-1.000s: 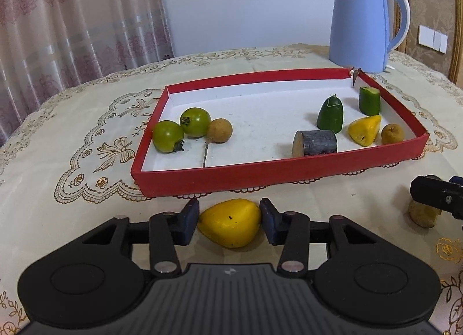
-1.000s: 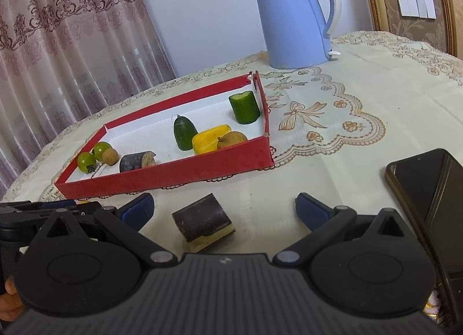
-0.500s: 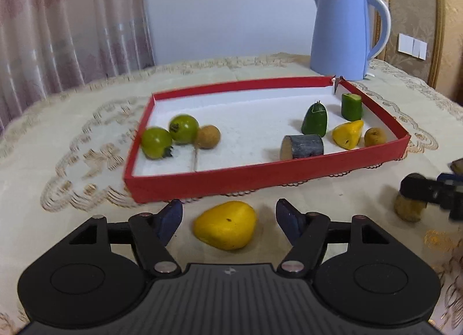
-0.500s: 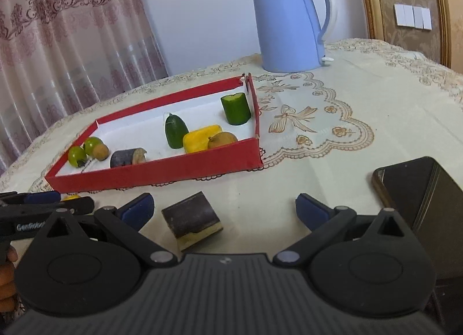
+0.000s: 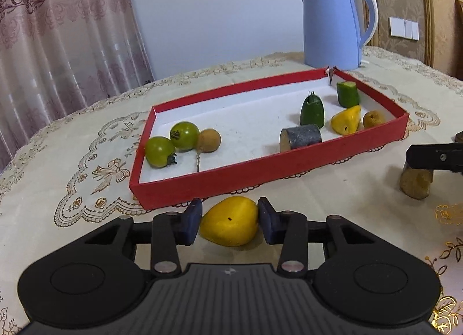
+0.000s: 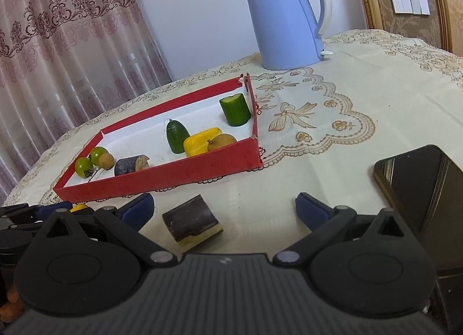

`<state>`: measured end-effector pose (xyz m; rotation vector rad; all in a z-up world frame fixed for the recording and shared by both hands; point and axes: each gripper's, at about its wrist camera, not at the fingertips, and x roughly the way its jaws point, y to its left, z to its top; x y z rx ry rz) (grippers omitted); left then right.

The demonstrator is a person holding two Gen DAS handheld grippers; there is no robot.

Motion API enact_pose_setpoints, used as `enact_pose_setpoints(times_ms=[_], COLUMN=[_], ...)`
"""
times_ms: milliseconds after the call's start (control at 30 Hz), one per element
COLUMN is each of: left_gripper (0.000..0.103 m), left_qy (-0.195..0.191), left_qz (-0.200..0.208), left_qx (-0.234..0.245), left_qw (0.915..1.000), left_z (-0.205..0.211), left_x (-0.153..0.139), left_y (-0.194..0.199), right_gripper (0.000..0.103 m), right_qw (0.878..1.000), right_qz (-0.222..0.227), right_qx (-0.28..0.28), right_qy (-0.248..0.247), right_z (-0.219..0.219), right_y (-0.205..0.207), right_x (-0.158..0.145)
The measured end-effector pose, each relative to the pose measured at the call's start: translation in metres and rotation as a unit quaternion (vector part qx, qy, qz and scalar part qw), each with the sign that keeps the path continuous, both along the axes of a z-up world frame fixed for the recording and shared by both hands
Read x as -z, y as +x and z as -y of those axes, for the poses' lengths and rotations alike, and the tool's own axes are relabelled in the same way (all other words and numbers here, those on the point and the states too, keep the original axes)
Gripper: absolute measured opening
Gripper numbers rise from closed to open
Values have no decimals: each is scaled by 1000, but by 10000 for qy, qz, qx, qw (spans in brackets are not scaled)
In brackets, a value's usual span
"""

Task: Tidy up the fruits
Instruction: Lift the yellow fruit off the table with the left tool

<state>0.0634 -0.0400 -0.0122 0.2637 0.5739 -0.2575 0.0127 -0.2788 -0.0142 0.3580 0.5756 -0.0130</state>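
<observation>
My left tongs [image 5: 229,220] sit low on the table [image 5: 347,204] with the yellow fruit [image 5: 230,220] between the blue pads [image 5: 191,220]. The jaws are closing; the pads stand against both sides of the fruit, which still rests on the cloth just outside the near wall of the red tray [image 5: 260,170].

My right tongs [image 6: 224,209] are spread wide and grip nothing. A dark cut piece [image 6: 191,220] lies on the table between the jaws, nearer the left pad, touching neither. From the left camera that piece shows at 3 o'clock, partly behind a black finger of the right tongs.

In the tray, seen from the left camera: two green tomatoes [image 5: 172,144] and a brown round fruit [image 5: 209,140] bunch together at 9 o'clock. A dark log-shaped piece [image 5: 301,137] lies on its side towards the near wall. Behind it stands a dark green piece [image 5: 312,109], and at 2 o'clock a cut cucumber chunk [image 5: 347,93] stands upright in the far right corner. A yellow wedge [image 5: 346,120] and a small brown fruit [image 5: 373,119] lie side by side along the right wall.

A blue kettle [image 5: 332,24] stands at 1 o'clock beyond the tray. A black phone [image 6: 419,184] lies flat on the table at 3 o'clock of my right tongs.
</observation>
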Motion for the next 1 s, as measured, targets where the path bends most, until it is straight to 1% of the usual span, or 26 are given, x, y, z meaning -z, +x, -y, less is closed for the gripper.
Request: enact_pose_setpoints(times_ms=[67, 133, 267, 333, 400, 433, 500, 567, 633, 700, 767, 800, 833, 867, 900, 933, 1000], left_gripper=[27, 25, 25, 25, 27, 29, 40, 66, 72, 72, 72, 70, 65, 62, 62, 62, 62], left_qy=[-48, -151, -275, -242, -170, -115, 91, 449, 869, 1210, 1354, 1394, 1403, 1334, 1246, 1073, 490], left_qz=[127, 177, 108, 110, 94, 78, 18, 28, 303, 530, 609, 575, 513, 421, 320, 157, -257], left_qx=[23, 15, 79, 153, 280, 351, 517, 632, 748, 862, 1027, 1082, 1092, 1070, 999, 852, 393], left_qw=[9999, 9997, 9995, 9995, 9994, 9993, 9986, 9970, 9929, 9875, 9836, 9826, 9827, 9844, 9866, 9905, 9977], left_z=[-2, -7, -13, -13, -13, -13, -13, -12, -11, -8, -4, -2, 0, 0, 0, -2, -11], left_x=[-5, -10, -12, -12, -11, -10, -6, 0, 4, 5, 5, 5, 6, 5, 3, 0, -3], left_y=[-6, -8, -7, -9, -11, -11, -11, -12, -17, -20, -21, -19, -17, -15, -13, -11, -3], right_gripper=[103, 103, 103, 103, 103, 103, 103, 103, 103, 103, 103, 103, 103, 103, 103, 103, 103], right_qw=[10000, 10000, 9965, 9930, 9911, 9910, 9913, 9908, 9900, 9900, 9903, 9904, 9906, 9909, 9914, 9918, 9926], right_qz=[1, -29, -225, -294, -277, -267, -255, -282, -294, -307, -304, -307, -312, -314, -308, -301, -289], right_qx=[1, -43, -442, -580, -652, -690, -756, -768, -779, -786, -774, -762, -752, -745, -738, -734, -725], right_qy=[0, -71, -675, -988, -1124, -1119, -1048, -1079, -1137, -1126, -1115, -1112, -1100, -1079, -1038, -1003, -929], right_z=[0, -1, -17, -25, -31, -33, -35, -38, -42, -42, -42, -42, -41, -40, -39, -37, -35], right_y=[0, 0, 1, 1, 0, 0, 1, 2, 2, 3, 4, 4, 4, 5, 4, 4, 5], right_x=[0, 0, -4, -7, -9, -9, -9, -8, -6, -4, -4, -4, -4, -4, -4, -4, -4])
